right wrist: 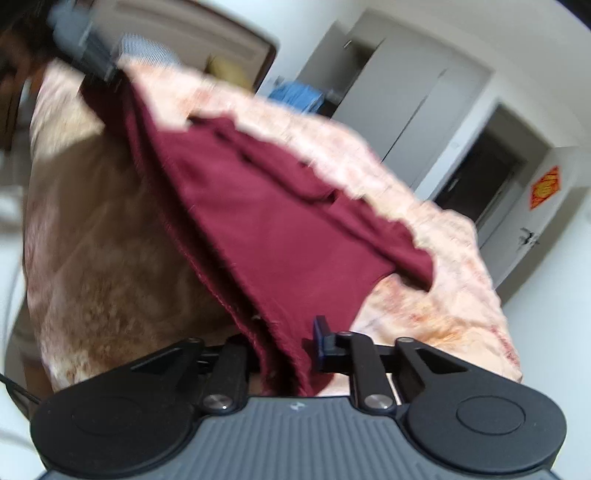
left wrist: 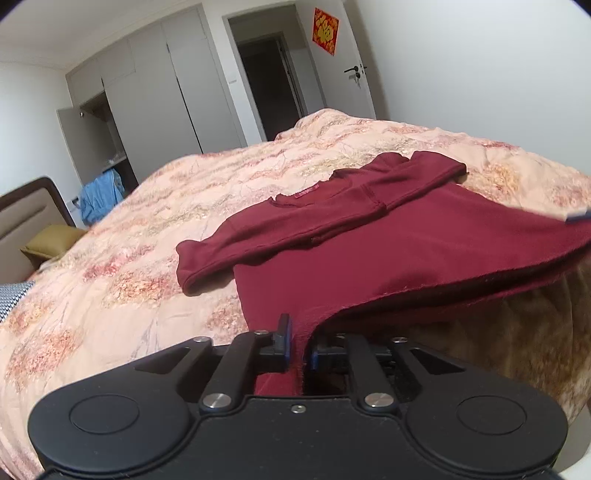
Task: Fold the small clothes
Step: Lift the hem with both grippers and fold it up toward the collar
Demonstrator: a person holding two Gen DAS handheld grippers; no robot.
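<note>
Maroon top: one, apparently two grippers clamping.

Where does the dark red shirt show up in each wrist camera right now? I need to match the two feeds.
Left wrist view: the dark red shirt spreads across centre and right on the bed, its hem pinched in the left gripper.
Right wrist view: the shirt runs diagonally through the centre, blurred, its hem in the right gripper.
Shared landmark: the red door decoration.
</note>
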